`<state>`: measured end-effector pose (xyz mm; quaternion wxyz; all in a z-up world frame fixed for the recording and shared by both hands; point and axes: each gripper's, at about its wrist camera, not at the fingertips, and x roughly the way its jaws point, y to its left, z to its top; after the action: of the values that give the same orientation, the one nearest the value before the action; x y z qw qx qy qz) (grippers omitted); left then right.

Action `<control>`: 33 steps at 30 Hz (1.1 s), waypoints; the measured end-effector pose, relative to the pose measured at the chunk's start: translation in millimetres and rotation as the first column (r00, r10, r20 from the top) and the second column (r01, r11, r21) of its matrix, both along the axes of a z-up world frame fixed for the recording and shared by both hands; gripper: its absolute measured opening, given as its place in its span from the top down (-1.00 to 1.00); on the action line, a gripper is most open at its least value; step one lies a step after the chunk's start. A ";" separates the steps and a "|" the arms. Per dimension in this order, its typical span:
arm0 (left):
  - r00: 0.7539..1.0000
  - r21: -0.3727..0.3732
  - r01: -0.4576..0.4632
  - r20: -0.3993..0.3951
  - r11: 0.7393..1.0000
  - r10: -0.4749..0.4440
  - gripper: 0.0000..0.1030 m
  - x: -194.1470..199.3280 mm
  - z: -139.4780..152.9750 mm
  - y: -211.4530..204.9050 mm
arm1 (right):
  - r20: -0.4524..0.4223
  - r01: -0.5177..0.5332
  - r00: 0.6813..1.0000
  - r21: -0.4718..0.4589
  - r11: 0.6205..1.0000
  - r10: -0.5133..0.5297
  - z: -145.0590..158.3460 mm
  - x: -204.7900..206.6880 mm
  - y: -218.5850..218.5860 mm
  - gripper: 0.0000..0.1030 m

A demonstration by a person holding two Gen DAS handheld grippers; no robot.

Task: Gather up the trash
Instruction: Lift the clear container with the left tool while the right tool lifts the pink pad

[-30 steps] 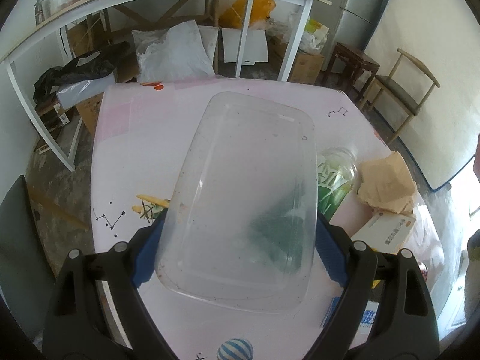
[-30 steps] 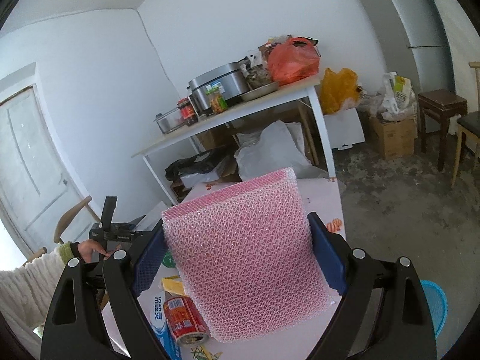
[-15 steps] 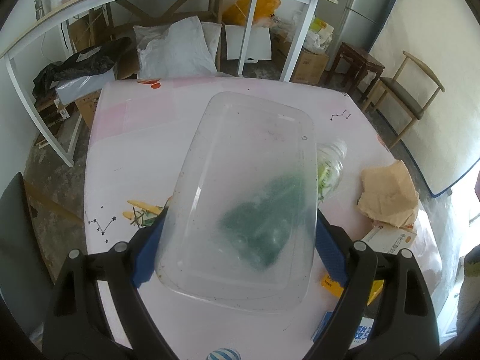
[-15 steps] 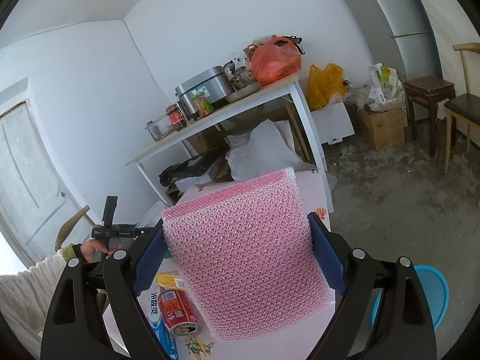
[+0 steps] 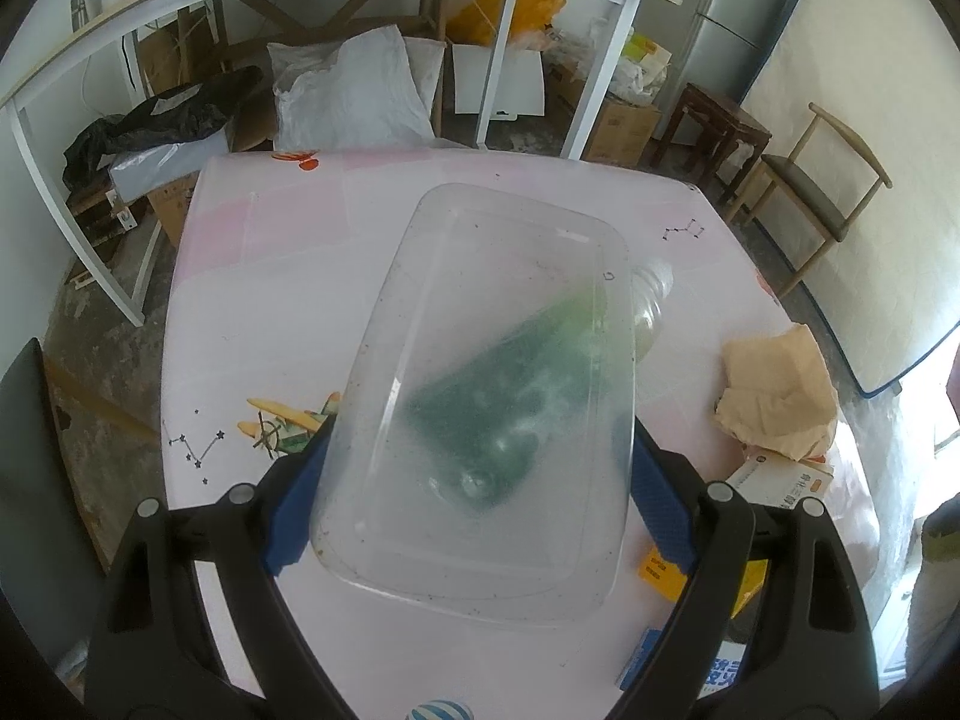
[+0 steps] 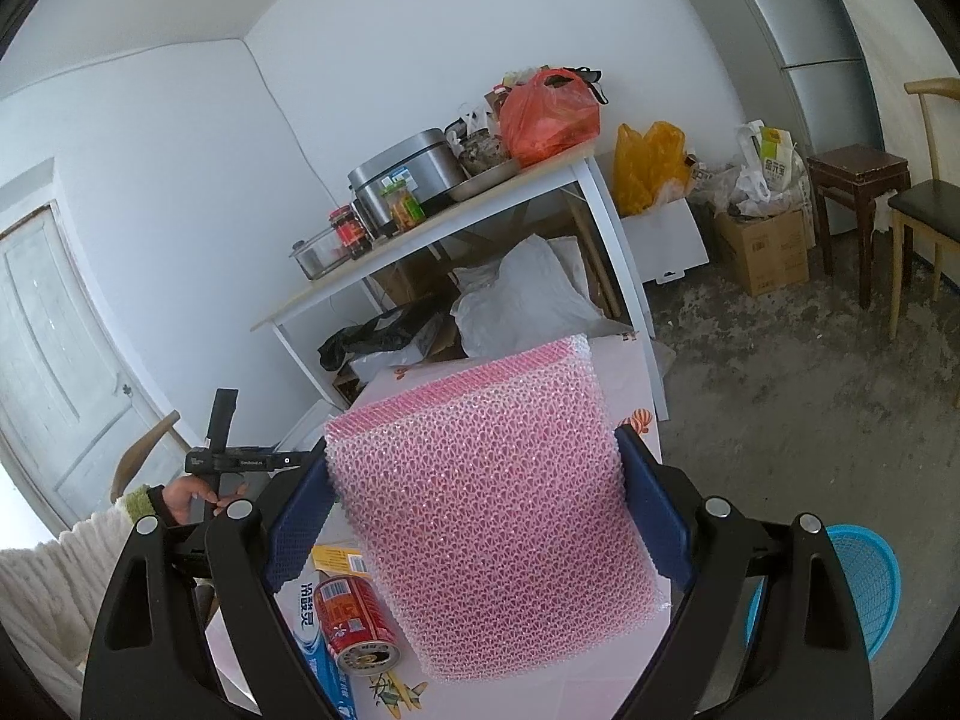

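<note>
My left gripper is shut on a clear plastic tray, its blue pads pressing both long sides, above the pink table. A green plastic bottle lies on the table under the tray and shows through it. In the right wrist view, my right gripper is shut on a pink bubble-wrap pouch held over the table's edge. A red can lies on the table below it, next to a blue box.
Crumpled brown paper, a white and orange box and a yellow pack lie at the table's right side. A blue basket stands on the floor beyond the table's edge. A white side table with pots stands behind.
The left gripper with the tray has drifted over the table, so the green bottle now shows under the tray's middle. The right gripper sank slightly with the pouch; more of the blue basket shows.
</note>
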<state>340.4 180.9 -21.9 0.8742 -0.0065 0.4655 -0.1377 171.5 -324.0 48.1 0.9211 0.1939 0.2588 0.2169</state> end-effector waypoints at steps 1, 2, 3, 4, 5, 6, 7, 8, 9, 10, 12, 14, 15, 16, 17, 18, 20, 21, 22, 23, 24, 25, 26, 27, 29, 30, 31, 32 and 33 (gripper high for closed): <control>1.000 0.000 0.002 0.001 1.000 -0.002 -0.64 -0.5 0.3 -0.2 | 0.000 0.000 1.000 0.000 1.000 0.000 0.2 0.1 -0.2 -0.66; 1.000 0.000 0.003 0.003 1.000 -0.003 -0.64 -0.9 0.7 -0.6 | 0.000 0.000 1.000 0.001 1.000 0.000 -0.3 0.1 0.1 -0.66; 1.000 -0.001 0.005 0.003 1.000 -0.005 -0.64 -1.7 1.0 -1.1 | 0.000 -0.001 1.000 0.001 1.000 0.001 0.0 0.2 -0.1 -0.66; 1.000 0.000 0.007 0.004 1.000 -0.007 -0.64 -2.5 1.3 -2.0 | 0.000 -0.001 1.000 0.000 1.000 0.001 0.2 0.3 -0.3 -0.66; 1.000 0.002 0.007 0.005 1.000 -0.007 -0.64 -2.9 1.6 -2.6 | 0.001 0.000 1.000 0.000 1.000 0.000 0.3 0.3 -0.2 -0.66; 1.000 0.003 0.009 0.007 1.000 -0.009 -0.64 -3.4 2.1 -3.0 | 0.001 -0.001 1.000 0.000 1.000 0.001 0.2 0.3 0.0 -0.66; 1.000 0.004 0.009 0.007 1.000 -0.009 -0.64 -3.7 2.6 -3.0 | 0.001 -0.002 1.000 -0.001 1.000 0.002 0.0 0.3 0.3 -0.66; 1.000 0.004 0.009 0.008 1.000 -0.009 -0.64 -3.7 3.2 -3.3 | 0.002 -0.002 1.000 -0.002 1.000 0.002 -0.3 0.0 0.9 -0.66; 1.000 0.004 0.009 0.009 1.000 -0.009 -0.64 -4.1 3.8 -3.2 | 0.001 -0.002 1.000 0.001 1.000 0.002 0.0 0.2 0.9 -0.66; 1.000 0.004 0.009 0.010 1.000 -0.009 -0.64 -3.5 4.3 -3.5 | 0.002 -0.002 1.000 0.001 1.000 0.002 0.0 0.2 1.0 -0.66; 1.000 0.003 0.008 0.013 1.000 -0.008 -0.64 -4.0 5.0 -4.6 | 0.001 0.001 1.000 0.000 1.000 -0.001 0.2 0.4 1.1 -0.66; 1.000 0.003 0.007 0.016 1.000 -0.008 -0.64 -5.2 5.9 -5.3 | 0.001 0.002 1.000 0.001 1.000 -0.002 0.5 0.2 1.0 -0.66; 1.000 0.003 0.007 0.018 1.000 -0.007 -0.64 -6.0 6.5 -6.0 | 0.001 0.002 1.000 0.001 1.000 -0.002 0.7 0.1 0.7 -0.66; 1.000 0.002 0.007 0.020 1.000 -0.007 -0.64 -6.8 7.4 -6.8 | 0.002 0.004 1.000 0.003 1.000 -0.004 1.0 -1.1 1.4 -0.66; 1.000 -0.001 0.010 0.024 1.000 -0.010 -0.64 -9.0 9.0 -8.8 | 0.003 0.005 1.000 0.006 1.000 -0.005 1.0 -1.4 1.4 -0.66; 0.999 -0.007 0.016 0.027 1.000 -0.016 -0.64 -12.0 11.5 -11.9 | 0.005 0.009 1.000 0.009 1.000 -0.009 0.9 -1.9 0.8 -0.66; 0.999 -0.020 0.040 0.036 0.999 -0.039 -0.64 -19.7 18.6 -21.8 | 0.010 0.017 1.000 0.018 1.000 -0.017 -0.4 -4.6 -3.4 -0.66; 0.998 -0.025 0.053 0.041 0.998 -0.052 -0.64 -23.2 21.7 -26.4 | 0.011 0.022 1.000 0.021 1.000 -0.022 -1.1 -6.0 -5.4 -0.66; 0.996 -0.034 0.081 0.048 0.996 -0.079 -0.64 -29.8 28.3 -37.3 | 0.011 0.030 0.999 0.026 0.999 -0.030 -2.8 -8.1 -8.0 -0.66; 0.994 -0.044 0.101 0.053 0.994 -0.099 -0.64 -33.7 33.4 -46.0 | 0.010 0.037 0.999 0.032 0.999 -0.037 -4.1 -9.5 -11.2 -0.66; 0.991 -0.059 0.126 0.056 0.990 -0.122 -0.64 -38.2 39.1 -55.6 | 0.007 0.050 0.999 0.043 0.998 -0.051 -7.6 -13.2 -16.6 -0.66; 0.985 -0.081 0.165 0.064 0.983 -0.160 -0.64 -45.2 48.0 -72.6 | 0.003 0.061 0.998 0.055 0.997 -0.062 -10.4 -15.9 -21.8 -0.66; 0.980 -0.093 0.192 0.074 0.977 -0.186 -0.64 -50.3 53.4 -85.1 | -0.002 0.073 0.997 0.070 0.995 -0.073 -13.9 -19.0 -28.1 -0.66; 0.970 -0.111 0.234 0.088 0.966 -0.224 -0.64 -56.6 60.7 -103.2 | -0.012 0.095 0.995 0.094 0.991 -0.094 -19.0 -23.4 -37.5 -0.66; 0.953 -0.146 0.299 0.105 0.943 -0.286 -0.65 -66.4 70.4 -138.7 | -0.036 0.144 0.989 0.147 0.979 -0.140 -30.7 -32.6 -57.0 -0.66; 0.945 -0.164 0.324 0.105 0.932 -0.310 -0.65 -69.7 72.4 -155.1 | -0.046 0.166 0.986 0.168 0.972 -0.160 -35.9 -36.7 -65.7 -0.66; 0.934 -0.190 0.355 0.102 0.915 -0.342 -0.65 -72.2 73.9 -174.9 | -0.063 0.198 0.980 0.198 0.960 -0.189 -44.0 -42.8 -77.9 -0.66; 0.921 -0.215 0.389 0.098 0.896 -0.376 -0.66 -74.2 74.0 -199.6 | -0.077 0.221 0.975 0.217 0.951 -0.209 -50.1 -47.0 -87.4 -0.66; 0.911 -0.226 0.412 0.090 0.883 -0.402 -0.66 -74.6 72.4 -220.7 | -0.107 0.264 0.964 0.248 0.932 -0.245 -62.0 -54.2 -102.0 -0.67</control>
<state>265.7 -39.8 50.5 0.8277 -0.0116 0.4186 -0.3736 117.3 -426.0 -13.9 0.8978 0.3527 0.2348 0.1202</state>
